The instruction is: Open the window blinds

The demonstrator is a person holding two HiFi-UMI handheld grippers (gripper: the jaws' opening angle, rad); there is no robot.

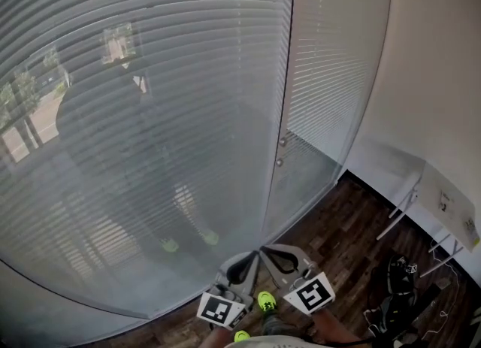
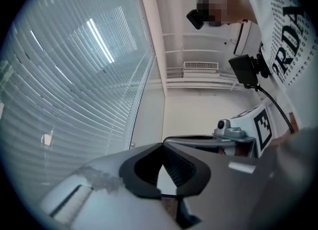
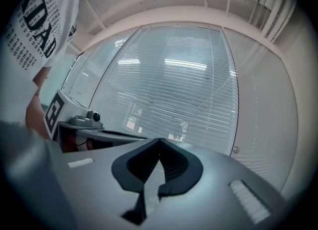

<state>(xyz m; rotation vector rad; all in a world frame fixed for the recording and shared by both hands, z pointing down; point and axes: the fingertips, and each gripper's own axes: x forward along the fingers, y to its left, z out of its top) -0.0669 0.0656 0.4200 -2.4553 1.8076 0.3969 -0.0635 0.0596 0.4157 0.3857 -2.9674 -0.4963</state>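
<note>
Left gripper [image 1: 244,262] and right gripper [image 1: 282,258] held low, side by side, roughly level, jaws pressed together on nothing. Blinds [image 1: 150,113] hang straight ahead behind glass, slats running horizontally.

l. gripper [image 1: 250,256] and r. gripper [image 1: 270,249] side by side, low in head view, tips close together; both jaw pairs closed, nothing btwn them.

Pale grey horizontally slatted blinds [image 1: 150,76], dark brown plank floor [image 1: 338,241], a neon-yellow shoe [image 1: 266,300].
</note>
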